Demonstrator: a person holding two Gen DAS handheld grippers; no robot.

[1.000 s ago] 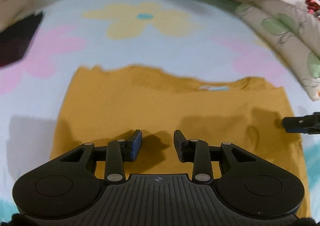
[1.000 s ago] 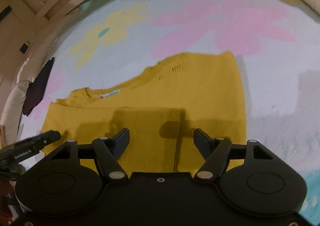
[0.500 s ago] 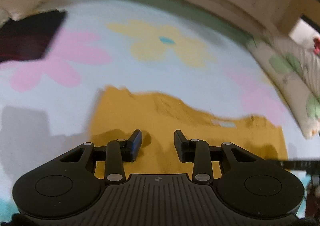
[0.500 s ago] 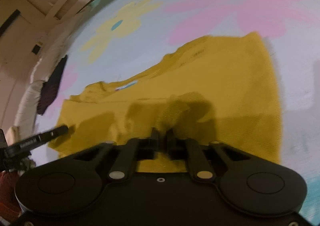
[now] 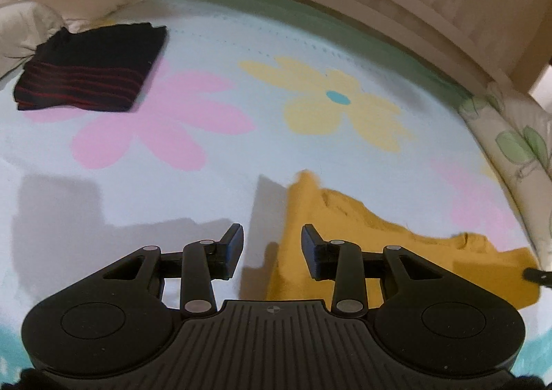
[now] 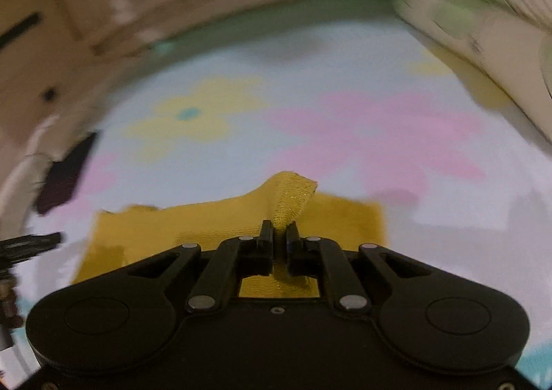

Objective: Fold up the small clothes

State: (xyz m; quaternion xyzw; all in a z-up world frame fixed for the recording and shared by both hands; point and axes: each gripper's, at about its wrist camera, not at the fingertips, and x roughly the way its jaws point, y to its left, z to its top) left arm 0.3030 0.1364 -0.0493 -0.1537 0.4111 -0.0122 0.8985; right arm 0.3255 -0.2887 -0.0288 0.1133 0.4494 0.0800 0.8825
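On the flower-printed pale-blue bed sheet (image 5: pixel 214 45), the mustard-yellow knit garment (image 6: pixel 220 221) lay partly folded into a roughly rectangular shape, near the leaf-patterned cushion (image 5: pixel 510 145) at the bed's edge. A folded black garment with red stripes (image 5: pixel 93 69) rested well apart from it, at the far side of the sheet, which suggested that one item was already finished. The right hand-held gripper (image 6: pixel 279 238) was fully closed on a pinched ridge of the yellow fabric, which stood up from the flat layer as a raised tab. The left hand-held gripper (image 5: pixel 272 248) stood partly open with nothing between its pads; the garment's near edge lay just under its right finger. Judged from this state, the yellow garment's fold was in progress, and at least one further fold and flattening remained. The fabric appeared soft, ribbed and slightly rumpled along its far edge.
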